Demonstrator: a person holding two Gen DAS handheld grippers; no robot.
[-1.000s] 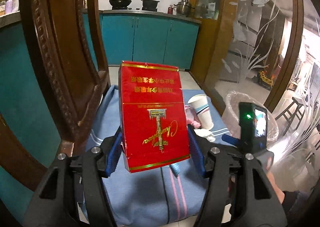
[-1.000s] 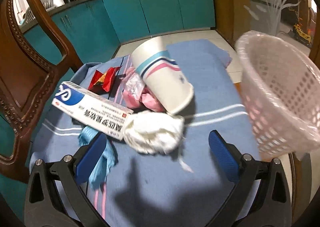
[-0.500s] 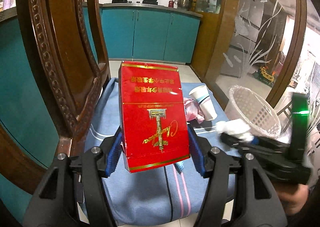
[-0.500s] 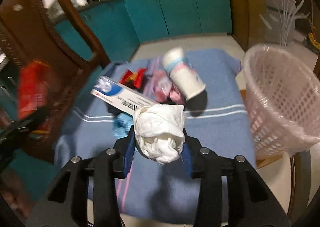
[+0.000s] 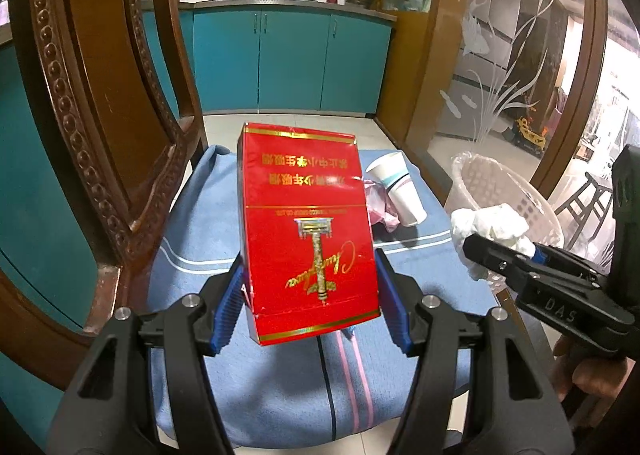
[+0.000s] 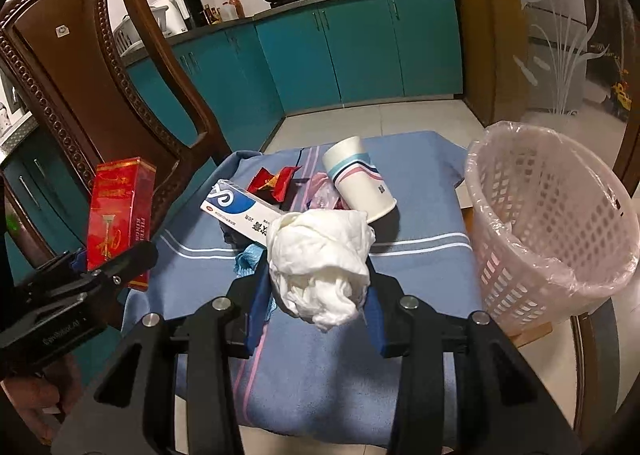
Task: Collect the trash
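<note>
Right wrist view: crumpled white tissue wad, soft and bunched.

One red carton, one wad of tissue, one paper cup, one toothpaste box, one red wrapper, one basket, one chair, two grippers.

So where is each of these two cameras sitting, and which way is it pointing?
Left wrist: rides the left tool, looking along it at the red pack it grips; the right tool shows too.
Right wrist: rides the right tool, gripping a white tissue wad.
Shared: paper cup, basket, blue cloth.
</note>
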